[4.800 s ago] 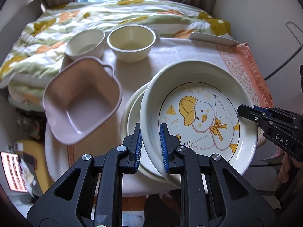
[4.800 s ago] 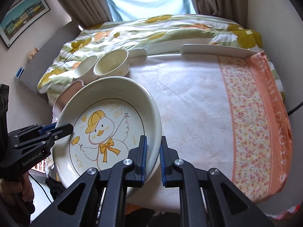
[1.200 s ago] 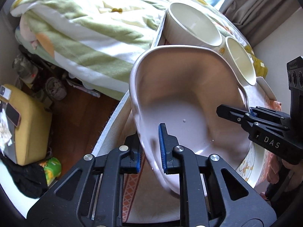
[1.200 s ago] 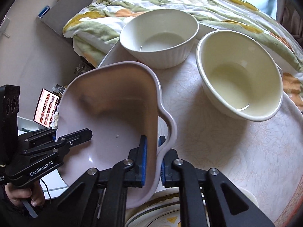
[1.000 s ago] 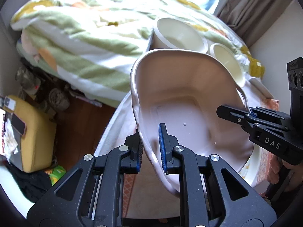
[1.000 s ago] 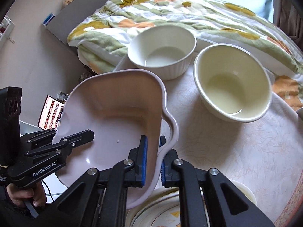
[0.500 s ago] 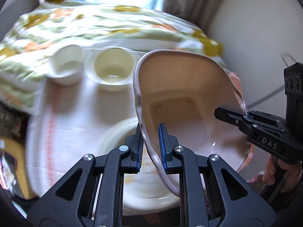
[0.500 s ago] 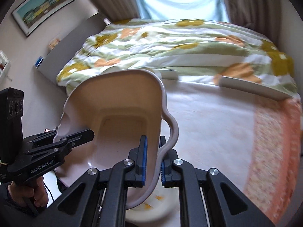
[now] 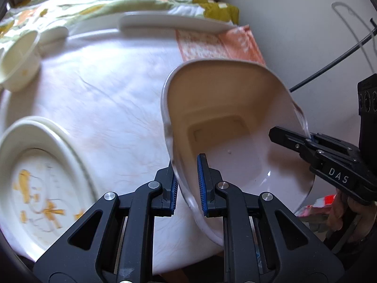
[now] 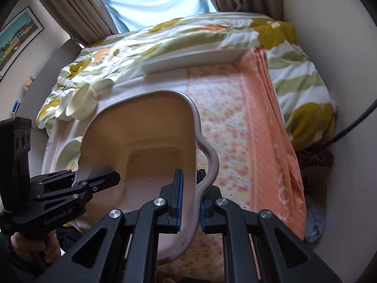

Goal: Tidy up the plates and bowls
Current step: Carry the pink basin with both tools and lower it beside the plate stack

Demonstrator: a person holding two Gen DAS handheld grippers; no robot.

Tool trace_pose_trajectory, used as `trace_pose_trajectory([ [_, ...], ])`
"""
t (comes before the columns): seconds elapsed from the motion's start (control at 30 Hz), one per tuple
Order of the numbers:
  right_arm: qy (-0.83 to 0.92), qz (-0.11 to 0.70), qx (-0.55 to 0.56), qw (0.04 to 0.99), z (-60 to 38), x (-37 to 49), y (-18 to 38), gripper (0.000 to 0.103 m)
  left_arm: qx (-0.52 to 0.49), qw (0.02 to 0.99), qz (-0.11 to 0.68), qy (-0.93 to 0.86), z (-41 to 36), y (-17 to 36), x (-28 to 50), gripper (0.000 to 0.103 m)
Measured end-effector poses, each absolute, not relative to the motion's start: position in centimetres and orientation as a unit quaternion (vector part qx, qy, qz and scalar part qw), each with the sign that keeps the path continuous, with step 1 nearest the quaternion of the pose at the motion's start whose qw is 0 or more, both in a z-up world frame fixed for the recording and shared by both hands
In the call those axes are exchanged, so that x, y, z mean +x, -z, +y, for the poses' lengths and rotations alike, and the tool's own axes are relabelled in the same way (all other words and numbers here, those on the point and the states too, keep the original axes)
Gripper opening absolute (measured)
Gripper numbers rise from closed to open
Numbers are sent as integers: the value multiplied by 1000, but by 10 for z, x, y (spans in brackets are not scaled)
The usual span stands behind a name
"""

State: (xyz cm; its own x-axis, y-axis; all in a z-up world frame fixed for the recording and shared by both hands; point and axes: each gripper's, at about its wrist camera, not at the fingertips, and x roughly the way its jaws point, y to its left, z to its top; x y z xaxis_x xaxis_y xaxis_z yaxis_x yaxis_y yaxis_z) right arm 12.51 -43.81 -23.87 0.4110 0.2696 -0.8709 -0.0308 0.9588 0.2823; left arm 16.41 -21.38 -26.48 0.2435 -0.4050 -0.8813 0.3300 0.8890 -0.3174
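Observation:
A pale pink square bowl with a side handle hangs in the air over the right part of the table, held by both grippers. My left gripper is shut on its left rim. My right gripper is shut on its right rim by the handle; it also shows in the left wrist view. The duck plate sits on other plates at the table's front left. Two cream bowls stand at the far left.
A white tablecloth with an orange flowered border covers the table. A long white tray lies along the far edge against a flowered quilt. A wall and a black cable are at the right.
Both grippers carried the pink bowl from the table's left side, over the plate stack, to the right side above the orange border. The duck plate was set down on the stack earlier.

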Motion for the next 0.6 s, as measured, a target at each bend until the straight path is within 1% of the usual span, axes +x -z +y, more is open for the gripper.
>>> trace_pose_trajectory([
  [0.13,-90,541,123,827,-450,122,263,11,-24,783,579,226,-227,286,159,13],
  [0.27,-92,541,126,826,-449,119,269,11,-5,787,578,216,-233,294,162,13],
  [0.6,-101,547,146,818,-459,117,280,11,49,800,558,214,-244,294,164,14],
])
